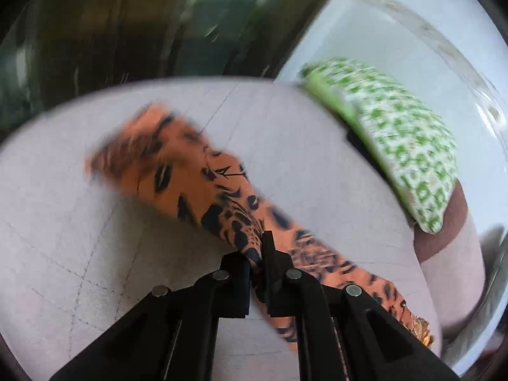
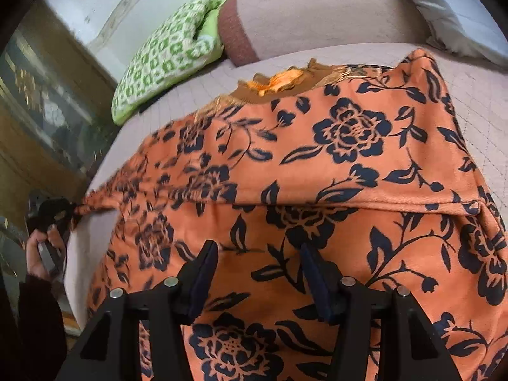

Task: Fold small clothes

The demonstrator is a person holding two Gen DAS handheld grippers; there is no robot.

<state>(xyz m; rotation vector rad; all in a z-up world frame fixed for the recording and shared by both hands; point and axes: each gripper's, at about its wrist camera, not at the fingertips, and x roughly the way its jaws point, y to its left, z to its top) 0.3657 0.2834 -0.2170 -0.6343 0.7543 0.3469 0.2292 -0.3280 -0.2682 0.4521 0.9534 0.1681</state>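
An orange garment with a black flower print (image 2: 349, 165) lies spread on the quilted mauve bed (image 2: 482, 95), its brown ruffled collar (image 2: 279, 84) at the far side. My right gripper (image 2: 258, 250) hovers just over the garment's near part, jaws open, with only flat cloth beneath. In the left wrist view a narrow end of the same garment (image 1: 197, 177) is stretched out, and my left gripper (image 1: 258, 249) is shut on a pinched bit of it. From the right wrist view the left gripper (image 2: 54, 212) holds that end past the bed's left edge.
A green and white patterned pillow (image 1: 406, 146) (image 2: 165, 60) lies at the bed's far corner, next to a pink bolster with a brown band (image 2: 317, 16). A grey pillow (image 2: 444, 9) sits at the far right. A person's hand (image 2: 38, 247) and dark glass cabinets (image 2: 47, 111) are left.
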